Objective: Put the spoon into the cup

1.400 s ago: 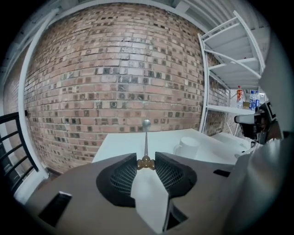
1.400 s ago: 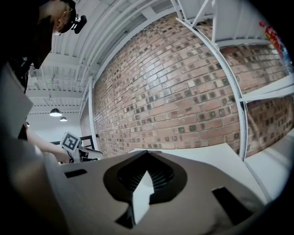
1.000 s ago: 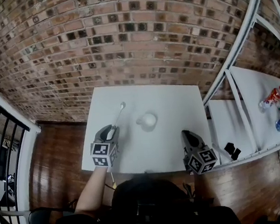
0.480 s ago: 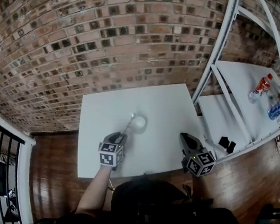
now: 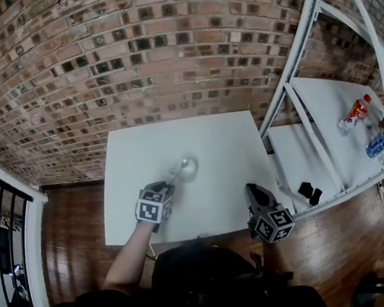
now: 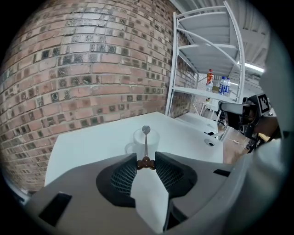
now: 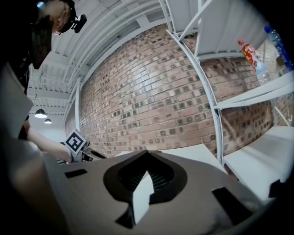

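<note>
Well, from above, the left gripper (image 5: 163, 187) holds the spoon (image 5: 176, 176) out to the cup (image 5: 189, 168) on the table (image 5: 224, 139). The right gripper (image 5: 252, 191) is well apart from them. Left gripper view: its jaws pinch the spoon's brown end, and the round end is at the cup's rim. Right gripper view: jaws pressed together, nothing between them.

We count one cup (image 6: 138, 137), one spoon (image 6: 145, 146) and one white table (image 6: 92, 142). We count two grippers: the left gripper (image 6: 146, 159) and the right gripper (image 7: 147, 153). We count one shelf rack (image 5: 306, 44), three bottles (image 6: 222, 85) and two small black objects (image 5: 305, 190).
</note>
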A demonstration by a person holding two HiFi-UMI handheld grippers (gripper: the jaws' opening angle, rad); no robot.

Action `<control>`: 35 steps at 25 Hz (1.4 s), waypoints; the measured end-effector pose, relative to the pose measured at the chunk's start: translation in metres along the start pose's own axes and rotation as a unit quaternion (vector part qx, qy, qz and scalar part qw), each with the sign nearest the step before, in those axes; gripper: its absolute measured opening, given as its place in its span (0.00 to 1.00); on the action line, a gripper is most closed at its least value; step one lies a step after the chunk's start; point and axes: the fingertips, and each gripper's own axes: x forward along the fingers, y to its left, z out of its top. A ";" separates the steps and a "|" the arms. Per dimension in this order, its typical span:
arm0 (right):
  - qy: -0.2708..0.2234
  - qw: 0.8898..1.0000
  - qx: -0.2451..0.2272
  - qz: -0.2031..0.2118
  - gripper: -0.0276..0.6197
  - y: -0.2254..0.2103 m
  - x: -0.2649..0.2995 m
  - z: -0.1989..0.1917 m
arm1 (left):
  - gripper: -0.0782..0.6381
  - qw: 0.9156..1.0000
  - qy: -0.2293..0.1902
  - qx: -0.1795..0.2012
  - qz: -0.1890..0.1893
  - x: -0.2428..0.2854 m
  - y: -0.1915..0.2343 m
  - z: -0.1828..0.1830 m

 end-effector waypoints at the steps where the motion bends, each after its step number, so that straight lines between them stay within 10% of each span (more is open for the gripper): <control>1: -0.001 1.000 0.002 -0.002 0.05 -0.001 -0.001 0.000 | 0.29 1.000 0.001 0.001 -0.001 0.001 0.000 0.000; 35: -0.012 1.000 -0.017 -0.022 0.05 -0.003 0.006 0.015 | 0.29 0.999 -0.031 -0.003 -0.020 0.048 0.001 0.031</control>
